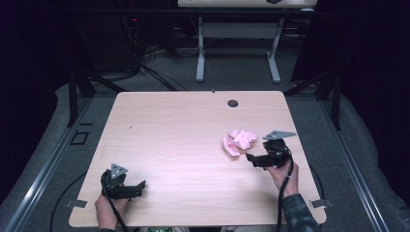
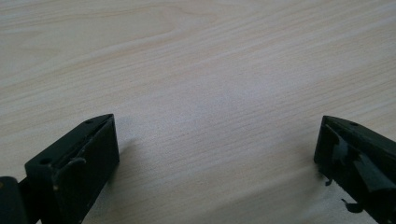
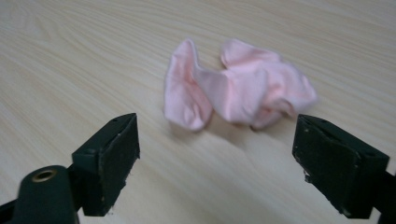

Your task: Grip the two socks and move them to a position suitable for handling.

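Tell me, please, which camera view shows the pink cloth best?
The right gripper view: the crumpled pink cloth lies close and large on the table, ahead of the open jaws. The high view shows it small; the left gripper view gives bare wood.

We see the left gripper (image 1: 140, 185) low at near left, the right gripper (image 1: 249, 157) farther forward (both jaws spread wide).

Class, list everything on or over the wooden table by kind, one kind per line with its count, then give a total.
Pink crumpled cloth: 1
Handheld tools with a claw: 2, the left gripper and the right gripper, both open
Cable hole in the table: 1
Total: 4
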`<action>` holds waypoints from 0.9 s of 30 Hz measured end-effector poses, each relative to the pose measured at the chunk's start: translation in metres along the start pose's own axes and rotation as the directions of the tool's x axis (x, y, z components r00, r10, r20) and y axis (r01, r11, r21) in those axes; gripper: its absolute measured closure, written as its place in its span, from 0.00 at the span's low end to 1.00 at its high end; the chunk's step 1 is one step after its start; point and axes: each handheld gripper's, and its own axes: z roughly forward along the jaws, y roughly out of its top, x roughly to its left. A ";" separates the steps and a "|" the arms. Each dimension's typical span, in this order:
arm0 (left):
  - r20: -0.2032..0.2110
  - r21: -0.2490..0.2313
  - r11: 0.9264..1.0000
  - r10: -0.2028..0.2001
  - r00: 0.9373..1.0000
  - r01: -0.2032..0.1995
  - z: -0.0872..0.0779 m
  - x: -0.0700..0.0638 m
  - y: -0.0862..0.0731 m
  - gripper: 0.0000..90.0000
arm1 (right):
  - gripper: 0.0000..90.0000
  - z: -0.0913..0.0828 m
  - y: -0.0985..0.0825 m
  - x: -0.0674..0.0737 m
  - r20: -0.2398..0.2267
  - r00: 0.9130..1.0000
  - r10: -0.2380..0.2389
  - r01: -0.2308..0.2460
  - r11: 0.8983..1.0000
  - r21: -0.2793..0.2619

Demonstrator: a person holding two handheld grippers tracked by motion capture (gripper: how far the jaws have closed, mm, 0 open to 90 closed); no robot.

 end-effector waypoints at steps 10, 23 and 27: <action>-0.001 -0.001 1.000 0.001 1.000 -0.001 0.000 0.000 0.000 0.00 | 0.48 0.080 0.044 0.020 0.026 0.999 -0.035 0.032 0.994 0.103; -0.005 -0.001 1.000 -0.002 1.000 0.002 0.000 0.000 0.000 0.00 | 0.96 0.056 0.036 0.037 -0.151 0.983 -0.101 0.117 0.988 0.101; -0.005 -0.001 1.000 -0.002 1.000 0.002 0.000 0.000 0.000 0.00 | 0.94 0.035 0.040 0.068 -0.305 0.919 -0.250 0.307 0.939 0.156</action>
